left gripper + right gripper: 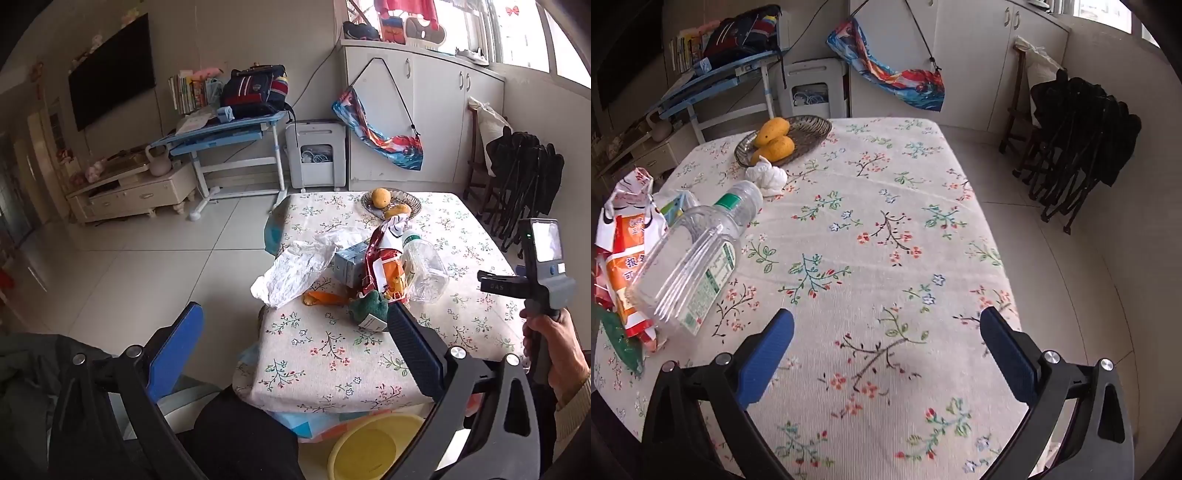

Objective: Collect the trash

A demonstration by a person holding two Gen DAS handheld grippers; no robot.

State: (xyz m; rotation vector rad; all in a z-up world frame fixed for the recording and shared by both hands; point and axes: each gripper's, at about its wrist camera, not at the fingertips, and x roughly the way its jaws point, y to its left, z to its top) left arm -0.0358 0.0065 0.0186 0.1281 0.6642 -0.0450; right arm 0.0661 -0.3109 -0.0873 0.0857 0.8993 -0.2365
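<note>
Both claws stood fully apart and empty. Left claw hung off the near corner of the tabletop, angled down at the trash heap; right claw hovered over bare floral cloth, with the heap off to its left.

Heap lay together near the tabletop's left side: clear plastic bottle on its side, red-and-orange snack wrapper touching it, small blue-white carton, crumpled white plastic bag, green scrap and orange peel-like scrap. A crumpled white tissue sat apart, just beside the wicker tray of mangoes.

Judgement: no piece taken yet. Bottle looked the easiest start for the right claw; best gripped across the ribbed body, gently, since thin plastic may buckle or roll. Mangoes are not trash. A yellow basin showed under the tabletop edge; whether it serves as the bin could not be told.

Writing: wrapper carried Chinese characters, only partly legible; bottle label print too small to read; "DAS" on the right handle.
</note>
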